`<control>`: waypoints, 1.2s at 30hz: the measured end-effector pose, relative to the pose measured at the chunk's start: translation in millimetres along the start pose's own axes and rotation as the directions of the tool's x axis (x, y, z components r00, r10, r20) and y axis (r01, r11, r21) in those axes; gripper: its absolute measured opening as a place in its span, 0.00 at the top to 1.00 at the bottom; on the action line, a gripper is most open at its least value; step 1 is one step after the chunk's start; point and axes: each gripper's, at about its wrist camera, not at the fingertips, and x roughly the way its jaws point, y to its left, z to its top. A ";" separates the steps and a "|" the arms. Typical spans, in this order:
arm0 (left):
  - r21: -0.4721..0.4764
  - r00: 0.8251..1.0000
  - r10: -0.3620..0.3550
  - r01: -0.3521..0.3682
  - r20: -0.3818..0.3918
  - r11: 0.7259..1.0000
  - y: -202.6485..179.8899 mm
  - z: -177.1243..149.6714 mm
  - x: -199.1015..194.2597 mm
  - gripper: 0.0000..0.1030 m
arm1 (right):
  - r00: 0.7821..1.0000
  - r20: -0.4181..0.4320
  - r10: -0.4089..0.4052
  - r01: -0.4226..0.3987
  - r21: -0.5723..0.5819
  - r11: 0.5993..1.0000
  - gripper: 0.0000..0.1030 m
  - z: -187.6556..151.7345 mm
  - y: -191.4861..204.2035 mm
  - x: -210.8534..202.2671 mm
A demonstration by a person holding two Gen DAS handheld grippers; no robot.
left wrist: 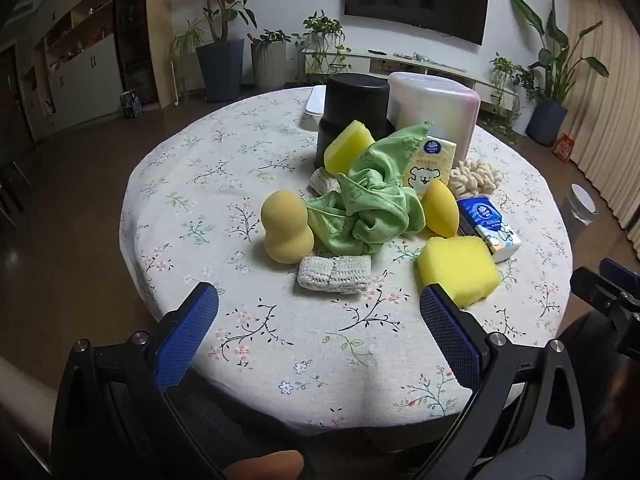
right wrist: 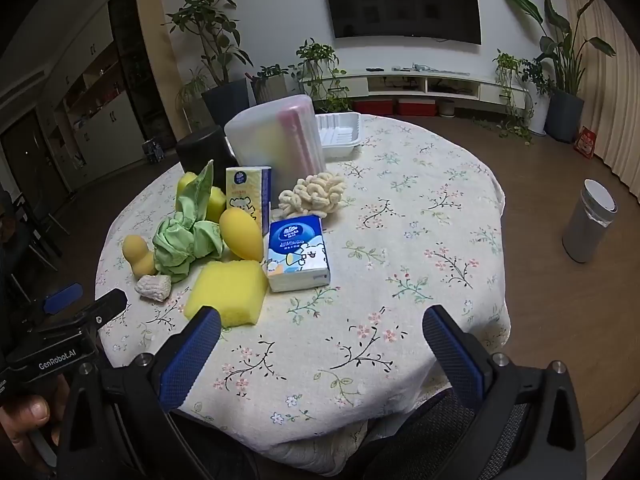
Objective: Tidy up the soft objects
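Your left gripper and right gripper both hover spread wide and empty above the near edge of the table. Nearest lie a knit pad and a yellow sponge. Behind them, from left to right, sit a gourd puff, a crumpled green cloth, a teardrop puff and a blue tissue pack. Farther off stand a black canister and a frosted box.
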 end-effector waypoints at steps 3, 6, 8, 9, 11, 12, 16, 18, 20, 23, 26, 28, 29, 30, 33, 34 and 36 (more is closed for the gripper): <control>0.002 1.000 0.004 -0.004 0.000 1.000 1.2 0.4 0.5 0.01 | 1.000 -0.003 0.003 -0.003 0.002 1.000 0.00 0.0 -0.5 0.2; 0.003 1.000 0.010 -0.010 0.002 1.000 4.7 1.0 1.1 0.01 | 1.000 -0.005 -0.001 0.001 0.000 1.000 0.00 -0.3 -0.4 0.8; 0.012 1.000 0.013 -0.013 0.003 1.000 0.2 0.6 1.1 0.01 | 1.000 -0.005 -0.001 0.001 0.000 1.000 0.00 -0.4 -0.5 0.9; 0.017 1.000 0.013 -0.013 0.003 1.000 -1.1 0.2 0.4 0.01 | 1.000 -0.005 -0.001 0.001 0.000 1.000 0.00 -0.4 -0.4 1.0; 0.017 1.000 0.016 -0.016 0.004 1.000 -1.5 0.2 1.0 0.01 | 1.000 -0.006 0.000 0.000 0.000 1.000 0.00 -0.5 -0.4 1.1; 0.017 1.000 0.015 -0.015 0.003 1.000 -1.7 0.2 1.5 0.01 | 1.000 -0.006 0.000 0.000 0.001 1.000 0.00 -0.4 -0.5 1.0; 0.014 1.000 0.015 -0.015 0.004 1.000 -2.2 0.2 3.8 0.01 | 1.000 -0.006 -0.001 0.001 0.000 1.000 0.00 -0.6 -0.5 1.2; 0.017 1.000 0.015 -0.015 0.004 1.000 -3.0 -2.4 -0.4 0.01 | 1.000 -0.006 -0.001 0.001 0.000 1.000 0.00 -0.2 -0.1 1.3; 0.015 1.000 0.013 -0.013 0.003 1.000 -1.3 -3.1 1.3 0.01 | 1.000 -0.007 0.000 0.000 0.000 1.000 0.00 0.5 0.0 1.2; 0.017 1.000 0.017 -0.017 0.002 1.000 -1.9 -1.8 1.9 0.01 | 1.000 -0.007 0.000 0.000 0.000 1.000 0.00 1.8 0.3 0.9; 0.016 1.000 0.015 -0.015 0.002 1.000 -2.3 -2.4 2.6 0.01 | 1.000 -0.007 -0.001 0.001 -0.001 1.000 0.00 -0.9 0.2 1.7; 0.016 1.000 0.015 -0.015 0.000 1.000 -2.6 -2.6 3.0 0.01 | 1.000 -0.007 -0.001 0.001 0.000 1.000 0.00 -0.6 0.3 1.9; 0.016 1.000 0.015 -0.015 0.000 1.000 -2.8 -2.5 3.6 0.01 | 1.000 -0.007 -0.001 0.001 0.000 1.000 0.00 -0.7 0.1 1.9; 0.016 1.000 0.015 -0.015 -0.001 1.000 -3.4 -3.0 4.3 0.01 | 1.000 -0.008 -0.002 0.002 -0.001 1.000 0.00 -0.3 0.4 1.9; 0.015 1.000 0.013 -0.013 -0.002 1.000 -3.2 -2.7 5.0 0.01 | 1.000 -0.008 -0.002 0.002 -0.002 1.000 0.00 -0.9 0.5 2.0; 0.014 1.000 0.014 -0.014 -0.001 1.000 -3.1 -2.7 4.9 0.01 | 1.000 -0.007 -0.001 0.001 -0.001 1.000 0.00 -0.7 0.4 2.3; 0.015 1.000 0.015 -0.015 -0.002 1.000 -3.1 -2.6 4.9 0.01 | 1.000 -0.008 -0.002 0.002 -0.001 1.000 0.00 -0.3 0.4 2.4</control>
